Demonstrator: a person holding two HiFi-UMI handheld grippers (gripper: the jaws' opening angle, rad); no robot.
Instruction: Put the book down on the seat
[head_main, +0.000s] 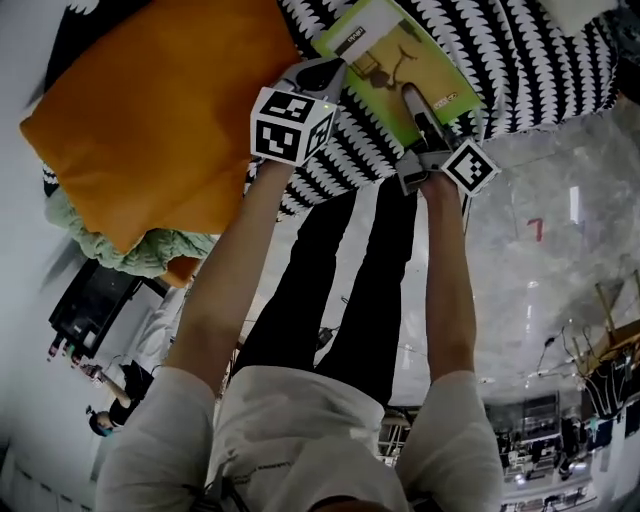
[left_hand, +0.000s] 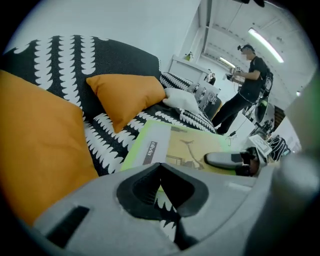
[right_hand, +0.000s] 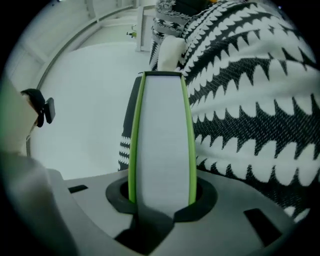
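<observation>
Black-and-white patterned seat fills the top of my head view, with pale glossy floor below it and a big orange cushion lying over a green knitted throw on the left. The book, green-covered with a sketch on its front, sits over the seat fabric to the right of that cushion; I cannot tell whether it touches the seat. My right gripper is clamped on it: in the right gripper view the white page block with its 2 green cover edges runs straight between the pads. My left gripper hangs just beside the book's near left corner, its jaws a little apart and pinching nothing; through the gap I see that corner and the fabric. From the left gripper view, 1 more orange cushion leans on the backrest, and a person stands far off.
</observation>
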